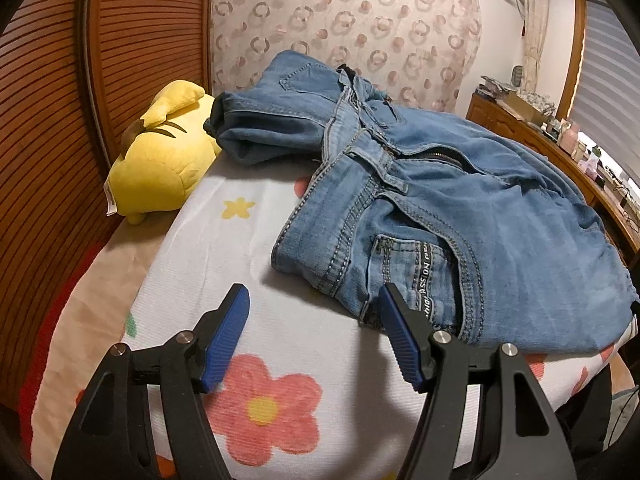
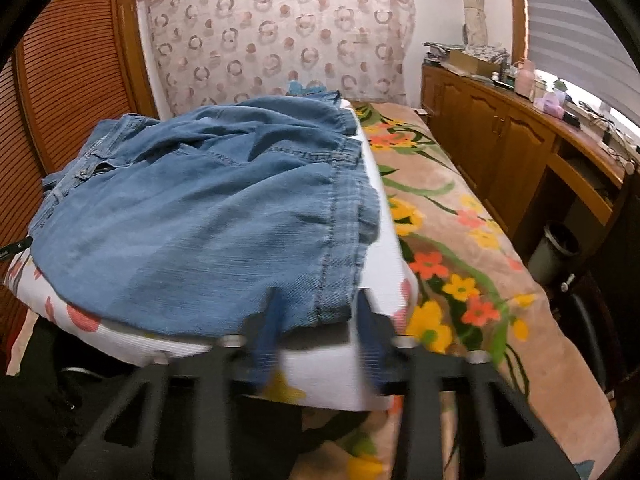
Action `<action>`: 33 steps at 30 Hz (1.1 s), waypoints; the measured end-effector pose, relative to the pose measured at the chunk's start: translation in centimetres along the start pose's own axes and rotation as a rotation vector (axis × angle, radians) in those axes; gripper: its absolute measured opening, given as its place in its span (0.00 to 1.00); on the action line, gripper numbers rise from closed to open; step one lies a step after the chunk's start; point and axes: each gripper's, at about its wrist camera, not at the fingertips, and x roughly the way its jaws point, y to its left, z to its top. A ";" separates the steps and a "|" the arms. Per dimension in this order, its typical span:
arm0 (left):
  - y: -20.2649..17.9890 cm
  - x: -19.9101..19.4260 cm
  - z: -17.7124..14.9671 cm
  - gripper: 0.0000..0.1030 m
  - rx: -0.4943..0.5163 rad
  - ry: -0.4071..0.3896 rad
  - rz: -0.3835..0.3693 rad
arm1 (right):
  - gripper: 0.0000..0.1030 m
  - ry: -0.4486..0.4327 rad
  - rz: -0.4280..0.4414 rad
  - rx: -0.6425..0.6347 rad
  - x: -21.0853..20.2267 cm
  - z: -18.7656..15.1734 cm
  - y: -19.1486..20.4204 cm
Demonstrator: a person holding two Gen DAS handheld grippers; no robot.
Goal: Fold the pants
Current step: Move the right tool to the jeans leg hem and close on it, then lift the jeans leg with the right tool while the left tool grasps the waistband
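Blue jeans (image 1: pixel 440 200) lie crumpled on a white flower-print pad (image 1: pixel 240 264), waistband and zip towards the left wrist view. My left gripper (image 1: pixel 313 296) hovers open at the pad's near edge. Its right finger (image 1: pixel 396 320) touches the pocket corner of the waistband, and the left finger stands over bare pad. In the right wrist view the jeans (image 2: pixel 200 208) spread across the pad (image 2: pixel 384 272). My right gripper (image 2: pixel 319 312) is blurred at the jeans' near corner, its jaws narrowly apart, with the stitched denim edge lying between them. The pads do not visibly press the cloth.
A yellow plush toy (image 1: pixel 168 160) lies at the pad's far left against a slatted wooden door (image 1: pixel 48 120). A floral bedcover (image 2: pixel 460 240) runs along the right, beside a wooden cabinet (image 2: pixel 500 140) with clutter on top. A bin (image 2: pixel 560 248) stands by it.
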 end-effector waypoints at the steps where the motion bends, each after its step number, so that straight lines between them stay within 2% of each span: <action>1: 0.0 0.0 0.0 0.66 0.001 0.002 0.000 | 0.21 -0.005 -0.002 -0.004 0.2 -0.2 -0.5; 4: -0.2 0.3 0.4 0.64 0.038 0.014 -0.002 | 0.18 -0.024 0.010 -0.008 0.3 -0.2 -1.1; 5: -0.1 0.4 0.6 0.60 0.037 0.019 -0.024 | 0.18 -0.032 0.012 -0.009 0.3 -0.1 -1.3; 14: 0.6 0.9 1.4 0.54 -0.033 0.020 -0.068 | 0.14 -0.031 0.015 -0.032 1.0 -1.0 -2.2; 18: 0.8 1.5 1.9 0.54 -0.054 0.015 -0.033 | 0.14 -0.029 0.018 -0.034 0.6 -1.1 -2.3; 22: 0.1 2.0 2.1 0.55 0.008 0.021 0.016 | 0.14 -0.029 0.022 -0.032 0.6 -1.3 -2.6; 26: 0.1 2.1 2.1 0.53 0.024 0.020 0.016 | 0.14 -0.031 0.027 -0.028 0.6 -1.0 -2.5; 32: -0.4 1.7 2.1 0.19 0.040 0.021 -0.035 | 0.14 -0.027 0.028 -0.037 0.6 -1.0 -2.4; 33: -0.8 1.4 2.1 0.17 0.053 0.016 -0.033 | 0.14 -0.026 0.023 -0.040 0.6 -0.8 -2.2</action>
